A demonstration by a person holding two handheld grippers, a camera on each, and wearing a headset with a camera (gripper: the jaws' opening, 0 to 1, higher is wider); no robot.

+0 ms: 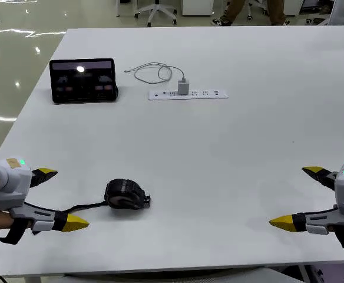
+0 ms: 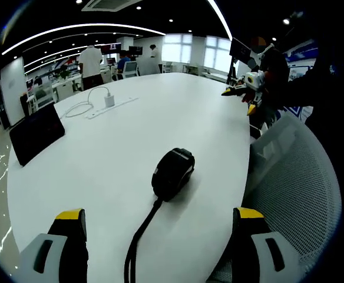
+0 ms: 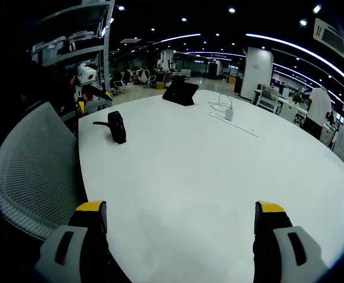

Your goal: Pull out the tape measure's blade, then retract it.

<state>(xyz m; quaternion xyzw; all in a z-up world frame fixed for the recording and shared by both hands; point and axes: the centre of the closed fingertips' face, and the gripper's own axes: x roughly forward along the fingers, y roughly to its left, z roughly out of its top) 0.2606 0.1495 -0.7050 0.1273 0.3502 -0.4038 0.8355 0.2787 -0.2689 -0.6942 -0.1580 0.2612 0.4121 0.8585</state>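
A black tape measure [image 1: 125, 194] lies on the white table [image 1: 219, 147] near its front edge, left of centre, with a black wrist strap trailing to the left. In the left gripper view the tape measure [image 2: 173, 171] rests ahead of the jaws, blade not drawn out. My left gripper [image 1: 66, 197] is open just left of it, yellow-tipped jaws wide apart, touching nothing. My right gripper [image 1: 298, 197] is open far to the right, empty. The right gripper view has the tape measure [image 3: 116, 126] far off at the left.
A dark tablet [image 1: 82, 81] stands at the back left of the table. A white power strip [image 1: 187, 94] with a charger and coiled cable lies at the back centre. A mesh chair back [image 3: 30, 171] is at the table's near edge. People stand beyond the table.
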